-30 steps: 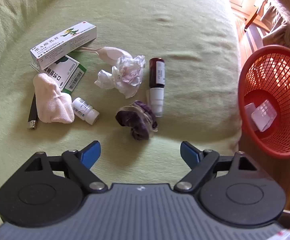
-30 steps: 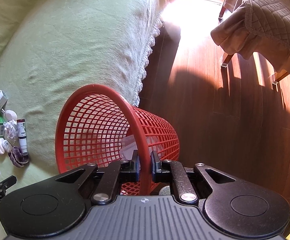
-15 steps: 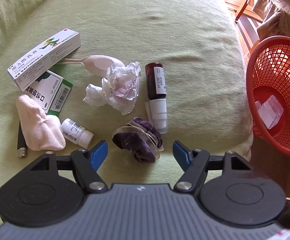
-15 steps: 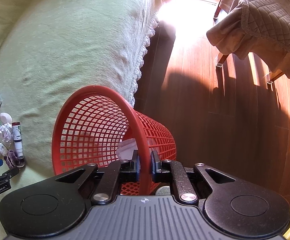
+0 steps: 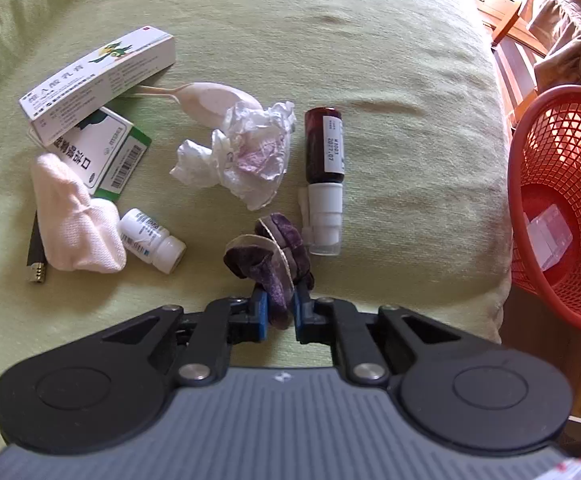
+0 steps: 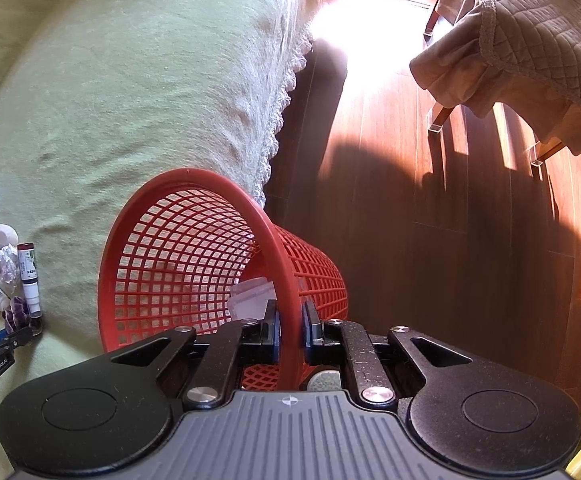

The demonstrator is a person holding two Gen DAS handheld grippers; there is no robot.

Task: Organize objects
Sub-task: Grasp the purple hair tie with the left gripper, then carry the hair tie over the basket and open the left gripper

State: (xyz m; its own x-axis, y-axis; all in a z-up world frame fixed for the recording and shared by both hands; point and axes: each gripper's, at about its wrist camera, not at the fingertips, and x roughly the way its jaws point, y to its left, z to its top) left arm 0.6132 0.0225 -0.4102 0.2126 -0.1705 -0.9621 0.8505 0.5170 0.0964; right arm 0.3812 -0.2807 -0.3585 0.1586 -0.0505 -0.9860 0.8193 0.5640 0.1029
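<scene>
Left wrist: claw (image 5: 278, 316) closing on purple scrunchie (image 5: 274, 258)

A pale green woven bedspread (image 5: 370, 40) holds a dark purple velvet scrunchie (image 5: 274, 256), a crumpled white tissue (image 5: 246, 152), a dark red bottle with white cap (image 5: 324, 168) and a white-and-green medicine box (image 5: 102, 152). Beside it stands a red plastic lattice basket (image 6: 194, 264) on a reddish-brown wooden plank floor (image 6: 430, 220).

Left tongs (image 5: 278, 314) closing, pointing steeply down, right tongs (image 6: 289, 334) clamped

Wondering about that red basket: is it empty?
Not empty. Through the red mesh basket, a clear plastic packet shows at its bottom.
</scene>
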